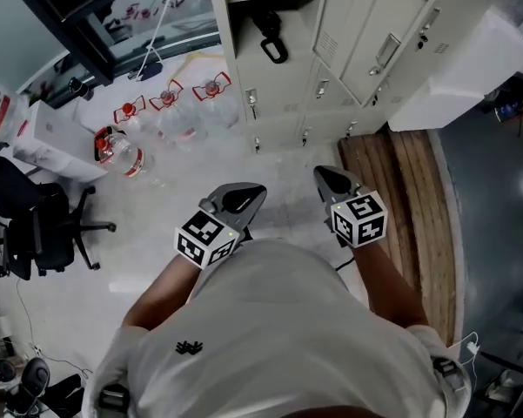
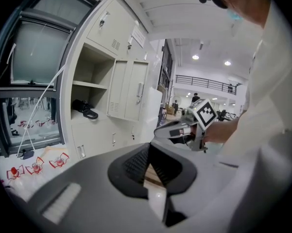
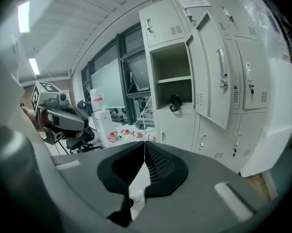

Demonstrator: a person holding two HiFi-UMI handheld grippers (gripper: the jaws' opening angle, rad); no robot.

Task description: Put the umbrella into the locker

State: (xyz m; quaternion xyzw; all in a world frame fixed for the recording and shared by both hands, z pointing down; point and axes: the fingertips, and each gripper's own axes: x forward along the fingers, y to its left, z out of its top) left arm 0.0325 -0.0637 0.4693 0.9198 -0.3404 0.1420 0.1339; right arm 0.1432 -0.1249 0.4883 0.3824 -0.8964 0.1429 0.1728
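The umbrella (image 1: 272,37) lies on the shelf inside the open compartment of the locker (image 1: 283,103), its looped strap toward the front of that shelf. So the placing step looks done.

Both grippers are held well apart from the locker, close in front of the person's body. The left gripper (image 1: 244,197) has its fingers (image 2: 136,161) pressed together at the tips, with nothing between them. The right gripper (image 1: 326,179) is the same: its fingers (image 3: 158,166) meet at the tips and hold nothing.

The locker door (image 1: 374,33) stands swung wide to the right of the open compartment. If anything is left, it is likely to be closing that door. That would call for bringing 1 gripper, most likely the right, up to the door's outer face. It would then push the door round toward the compartment without knocking the umbrella's strap.
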